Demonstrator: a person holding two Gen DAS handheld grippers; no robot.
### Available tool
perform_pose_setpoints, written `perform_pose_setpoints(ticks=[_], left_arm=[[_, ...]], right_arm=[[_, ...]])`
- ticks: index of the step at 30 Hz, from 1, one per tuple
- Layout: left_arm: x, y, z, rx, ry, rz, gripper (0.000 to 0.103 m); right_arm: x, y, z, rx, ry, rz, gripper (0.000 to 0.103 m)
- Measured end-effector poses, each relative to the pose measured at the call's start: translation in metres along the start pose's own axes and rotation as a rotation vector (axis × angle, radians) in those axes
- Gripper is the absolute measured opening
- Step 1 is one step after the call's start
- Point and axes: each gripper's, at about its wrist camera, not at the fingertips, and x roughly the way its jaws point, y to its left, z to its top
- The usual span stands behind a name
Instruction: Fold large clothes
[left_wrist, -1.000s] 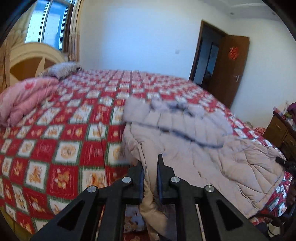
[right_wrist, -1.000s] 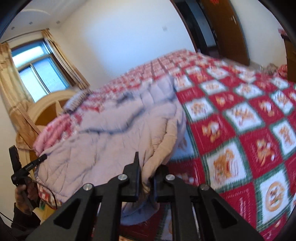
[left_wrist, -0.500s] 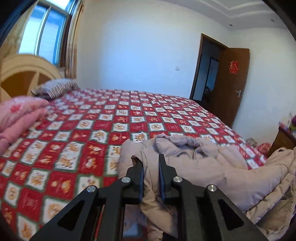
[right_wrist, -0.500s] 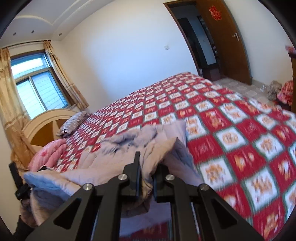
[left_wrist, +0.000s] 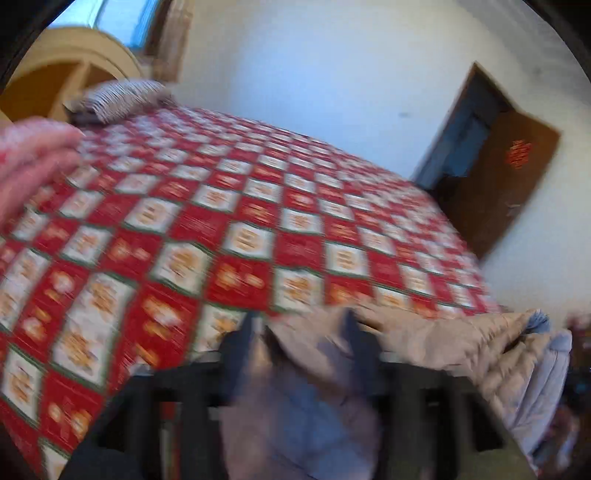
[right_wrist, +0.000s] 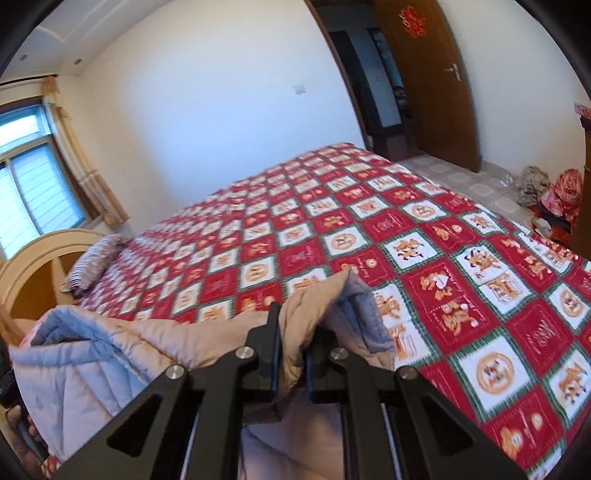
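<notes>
The padded beige coat (right_wrist: 155, 343) lies bunched along the near edge of the bed (right_wrist: 424, 266), on its red-and-white checked cover. The right gripper (right_wrist: 291, 354) has its jaws clamped on a fold of the coat's hem. The left gripper (left_wrist: 299, 347), blurred, has just been opening its jaws; they stand wide with coat (left_wrist: 443, 347) fabric loose between them. A striped pillow (right_wrist: 92, 266) and the headboard (right_wrist: 33, 273) sit at the far end; a brown door (right_wrist: 436, 85) stands open beyond.

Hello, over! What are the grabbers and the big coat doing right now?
Left gripper just opened, coat loose between its jaws. Right gripper shut on coat. Bed ahead, nothing blocking.
</notes>
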Motion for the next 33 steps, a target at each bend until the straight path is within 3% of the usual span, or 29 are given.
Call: perform_pose_setpoints(ticks=[1,4,5,7,9,11,14,16,19,22,25,29,33], left_arm=[[0.007,0.003,0.003,0.001,-0.023,0.062,0.089],[0.025,0.015,0.008,-0.029,-0.029,0.124,0.090],[0.028,0.015,0.007,-0.033,-0.027,0.147,0.090],[0.026,0.007,0.000,-0.002,-0.063,0.175,0.090],[0.019,-0.017,-0.014,0.104,-0.123,0.231,0.090],[0.013,-0.039,-0.027,0.187,-0.174,0.254,0.090],[0.009,-0.067,-0.042,0.254,-0.213,0.232,0.090],[0.017,-0.080,-0.046,0.278,-0.199,0.215,0.090],[0.030,-0.090,-0.051,0.303,-0.183,0.231,0.090],[0.050,-0.088,-0.052,0.310,-0.163,0.322,0.091],[0.087,-0.062,-0.044,0.213,-0.050,0.432,0.091],[0.109,-0.022,-0.033,0.020,0.031,0.418,0.091],[0.119,-0.001,-0.034,-0.073,0.043,0.418,0.095]], right_arm=[[0.013,-0.001,0.001,0.001,0.012,-0.017,0.013],[0.053,-0.006,0.000,0.014,0.060,-0.047,0.020],[0.067,-0.007,-0.001,0.024,0.074,-0.054,0.034],[0.082,-0.003,0.000,0.010,0.087,-0.053,0.051],[0.084,0.007,0.002,-0.030,0.058,-0.068,0.062],[0.069,0.021,0.002,-0.078,-0.004,-0.080,0.083],[0.045,0.041,-0.007,-0.144,-0.065,-0.098,0.086],[0.036,0.053,-0.018,-0.171,-0.070,-0.059,0.090],[0.026,0.072,-0.046,-0.213,-0.037,0.005,0.094],[0.035,0.090,-0.079,-0.294,0.062,0.033,0.094],[0.058,0.103,-0.094,-0.402,0.104,-0.034,0.094],[0.094,0.099,-0.075,-0.393,0.105,-0.120,0.094],[0.130,0.085,-0.054,-0.309,0.142,-0.191,0.093]])
